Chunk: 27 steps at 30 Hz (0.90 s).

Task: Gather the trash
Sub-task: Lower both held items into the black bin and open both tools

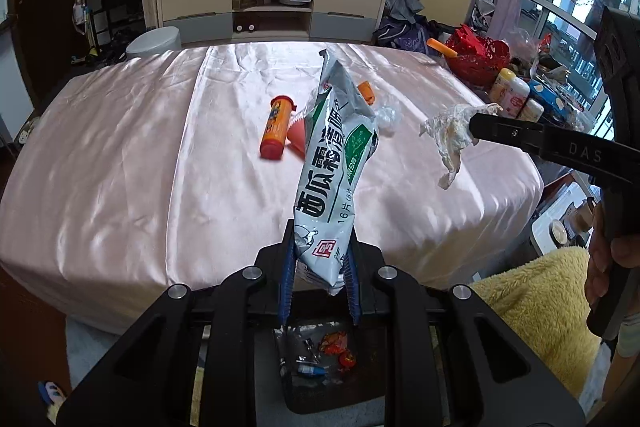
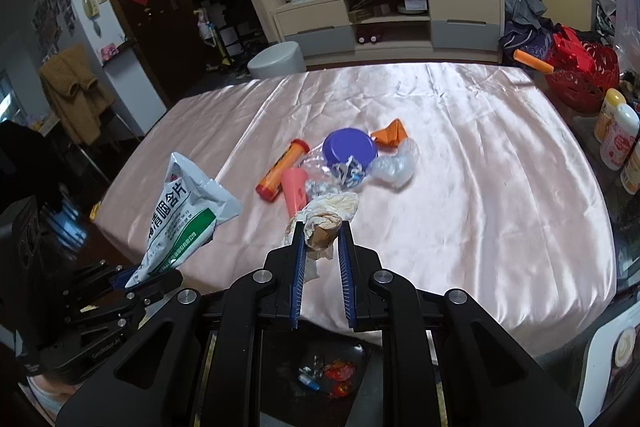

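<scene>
My left gripper [image 1: 322, 227] is shut on a grey-and-green lozenge packet [image 1: 336, 167], held upright over the table's near edge; the packet also shows in the right wrist view [image 2: 180, 215]. My right gripper [image 2: 322, 227] is shut on a crumpled stained tissue [image 2: 324, 223], lifted above the table; the tissue also shows in the left wrist view [image 1: 450, 133]. On the pink satin tablecloth [image 2: 480, 187] lie an orange tube [image 2: 282, 169], a pink cup [image 2: 295, 189], a purple lid [image 2: 350, 149], an orange wrapper [image 2: 390, 135] and clear crumpled plastic [image 2: 394, 165].
A dark bin [image 2: 332, 371] with wrappers inside sits below the table's near edge, under both grippers. Bottles [image 2: 618, 131] and a red basket [image 2: 580, 75] stand at the table's right. A yellow fluffy cushion [image 1: 540, 299] is at right. A TV cabinet [image 1: 272, 7] stands behind.
</scene>
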Tool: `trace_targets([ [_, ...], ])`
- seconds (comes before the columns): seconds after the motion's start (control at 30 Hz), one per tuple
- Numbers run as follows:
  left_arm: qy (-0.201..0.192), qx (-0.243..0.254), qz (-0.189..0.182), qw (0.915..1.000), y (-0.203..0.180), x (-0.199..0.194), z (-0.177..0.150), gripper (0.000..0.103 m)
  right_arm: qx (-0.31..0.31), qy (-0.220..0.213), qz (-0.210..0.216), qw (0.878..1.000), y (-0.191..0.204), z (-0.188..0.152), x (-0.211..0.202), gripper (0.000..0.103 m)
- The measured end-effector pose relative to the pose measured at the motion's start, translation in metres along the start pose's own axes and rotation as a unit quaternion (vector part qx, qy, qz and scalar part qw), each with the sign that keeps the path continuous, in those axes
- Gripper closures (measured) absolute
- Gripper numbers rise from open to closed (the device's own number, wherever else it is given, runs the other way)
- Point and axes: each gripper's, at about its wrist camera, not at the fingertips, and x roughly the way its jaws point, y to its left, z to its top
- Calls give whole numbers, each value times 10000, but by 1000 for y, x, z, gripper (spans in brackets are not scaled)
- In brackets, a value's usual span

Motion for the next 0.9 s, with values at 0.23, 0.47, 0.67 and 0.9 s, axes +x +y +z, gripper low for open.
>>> trace_targets([
  [0.23,296,-168,-39,9994,3,6,-45,83,-40,402,39,9992,8,-51,11,85],
  [0.47,794,-282,-122,9964,6,28,-89,83,80,899,68,9959,6,-103,37,85],
  [0.67,1252,-241,-166,9917,6,54,-124,83,289,1221,188,9919,-1,-134,57,85],
  [0.9,1581,-262,-246,9868,13,78,-141,83,288,1542,241,9873,1,-154,78,83],
])
